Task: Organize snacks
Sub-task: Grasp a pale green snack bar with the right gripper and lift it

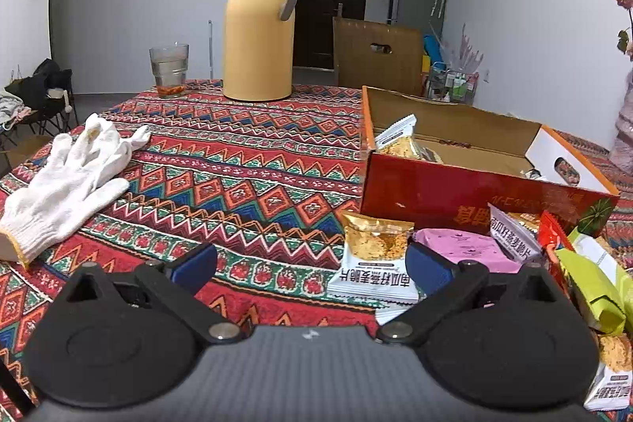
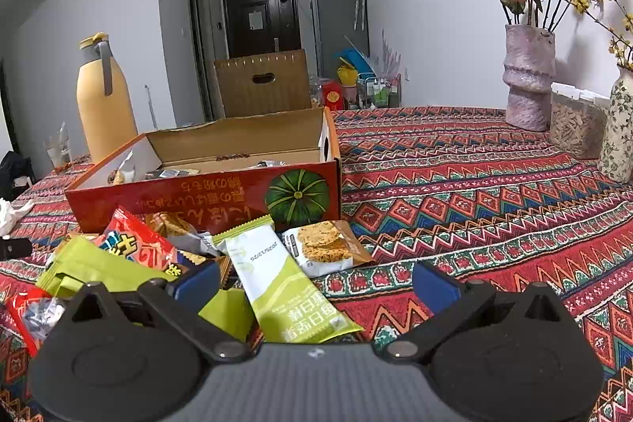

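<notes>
A red cardboard box [image 1: 467, 190] with an open top stands on the patterned tablecloth and holds a few snack packets [image 1: 399, 141]. It also shows in the right wrist view [image 2: 205, 190]. Loose snack packets lie in front of it: a white oat-crisp packet [image 1: 374, 263], a pink one [image 1: 463, 248], a green-and-white bar [image 2: 277, 275], a cookie packet [image 2: 324, 248], a red bag [image 2: 138, 244]. My left gripper [image 1: 312, 263] is open and empty, just left of the pile. My right gripper [image 2: 316, 279] is open, low over the green-and-white bar.
A yellow thermos [image 1: 259, 26] and a glass [image 1: 169, 70] stand at the table's far side. White gloves [image 1: 67, 176] lie at the left. Two vases [image 2: 528, 78] with flowers and a clear jar [image 2: 575, 125] stand at the right.
</notes>
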The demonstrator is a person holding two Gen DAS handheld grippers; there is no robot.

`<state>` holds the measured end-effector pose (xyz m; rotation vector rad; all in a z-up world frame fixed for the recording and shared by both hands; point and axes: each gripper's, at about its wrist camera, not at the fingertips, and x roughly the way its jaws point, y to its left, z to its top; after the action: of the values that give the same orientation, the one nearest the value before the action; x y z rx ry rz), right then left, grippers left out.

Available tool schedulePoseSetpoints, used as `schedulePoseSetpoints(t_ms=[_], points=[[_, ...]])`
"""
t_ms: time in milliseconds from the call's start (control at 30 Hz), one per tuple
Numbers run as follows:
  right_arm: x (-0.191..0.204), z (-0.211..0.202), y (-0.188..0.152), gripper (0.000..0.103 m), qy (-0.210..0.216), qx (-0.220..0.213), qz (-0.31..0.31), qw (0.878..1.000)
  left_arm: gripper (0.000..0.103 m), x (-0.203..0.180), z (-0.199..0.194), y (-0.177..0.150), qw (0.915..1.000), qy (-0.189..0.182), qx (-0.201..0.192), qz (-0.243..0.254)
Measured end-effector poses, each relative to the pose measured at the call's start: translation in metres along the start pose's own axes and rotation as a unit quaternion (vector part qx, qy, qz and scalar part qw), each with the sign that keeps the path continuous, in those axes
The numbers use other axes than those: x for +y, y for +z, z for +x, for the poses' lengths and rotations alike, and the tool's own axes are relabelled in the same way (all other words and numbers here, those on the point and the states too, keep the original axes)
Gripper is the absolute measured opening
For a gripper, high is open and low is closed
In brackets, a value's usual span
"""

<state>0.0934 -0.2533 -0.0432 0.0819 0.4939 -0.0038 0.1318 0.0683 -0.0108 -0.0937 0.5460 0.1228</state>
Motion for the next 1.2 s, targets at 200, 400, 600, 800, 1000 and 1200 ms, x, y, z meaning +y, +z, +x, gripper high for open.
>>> schedulePoseSetpoints(t_ms=[200, 400, 600, 800, 1000, 1200], points=[[0.007, 0.006, 0.006, 0.092, 0.014, 0.008, -0.021, 1.000, 0.103, 0.004, 0.002, -0.001, 0.9999, -0.003, 0.004, -0.014], [0.015, 0.035, 0.024, 0.074, 0.034, 0.053, -0.070, 0.996, 0.103, 0.005, 0.000, -0.001, 0.9998, -0.007, 0.004, -0.020], [0.023, 0.068, 0.025, 0.057, 0.050, 0.113, -0.096, 0.988, 0.103, 0.007, 0.001, -0.001, 0.9996, -0.009, 0.007, -0.027], [0.024, 0.072, 0.017, 0.041, 0.056, 0.122, -0.098, 0.986, 0.103, 0.006, 0.003, -0.001, 0.9995, -0.011, 0.013, -0.028], [0.026, 0.055, 0.012, 0.037, 0.041, 0.077, -0.082, 0.993, 0.103, 0.006, 0.004, -0.002, 0.9994, -0.010, 0.016, -0.028], [0.010, 0.014, 0.014, 0.037, 0.040, -0.022, -0.010, 0.999, 0.103, 0.006, 0.009, -0.003, 0.9993, -0.008, 0.026, -0.026]])
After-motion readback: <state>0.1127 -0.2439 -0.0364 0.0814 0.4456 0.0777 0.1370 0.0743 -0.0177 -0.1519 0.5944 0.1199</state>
